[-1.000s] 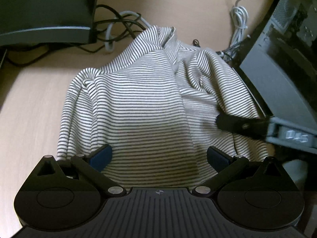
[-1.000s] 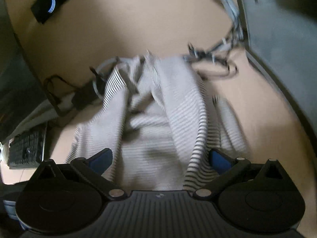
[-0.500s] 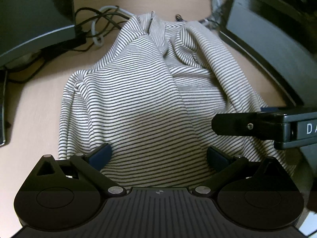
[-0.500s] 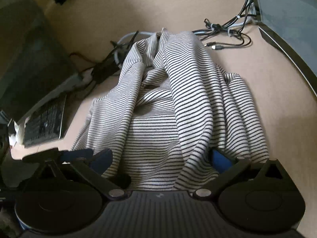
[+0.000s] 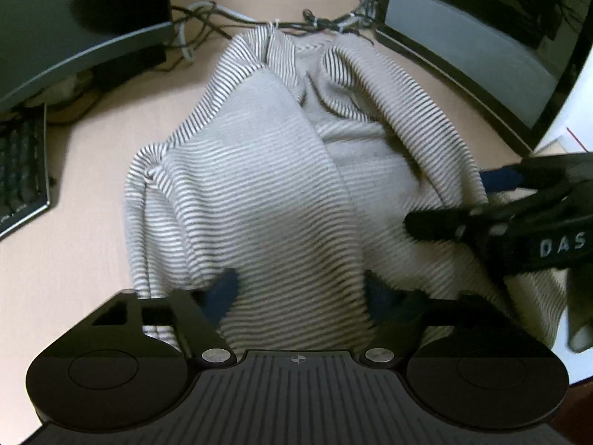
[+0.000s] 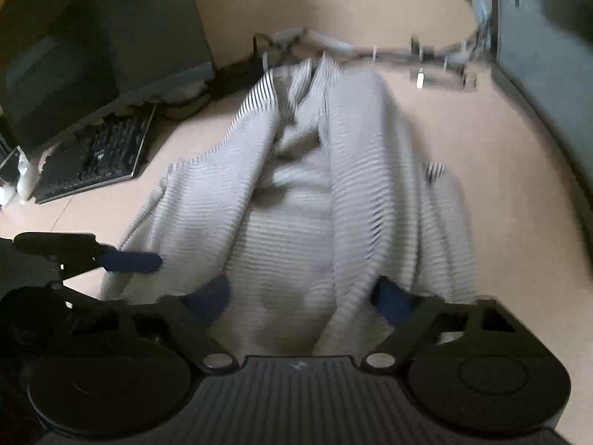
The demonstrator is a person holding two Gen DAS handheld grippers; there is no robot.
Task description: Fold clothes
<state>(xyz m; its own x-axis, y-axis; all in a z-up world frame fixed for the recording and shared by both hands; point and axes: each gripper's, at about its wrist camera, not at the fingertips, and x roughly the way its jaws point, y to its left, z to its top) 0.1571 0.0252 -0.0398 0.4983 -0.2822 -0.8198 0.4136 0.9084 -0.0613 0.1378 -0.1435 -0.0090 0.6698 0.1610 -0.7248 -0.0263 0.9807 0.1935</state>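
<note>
keyboard (image 5: 22, 170) at the desk's left edge | left gripper (image 5: 300, 291) jaws spread, straddling the near hem, nothing clamped | striped garment (image 5: 259, 193) crumpled mid-desk (image 5: 74, 259), collar toward cables (image 5: 207, 26) | right gripper (image 6: 302, 296) jaws spread over the same hem, ungripped | monitor (image 5: 481, 37) at right
</note>
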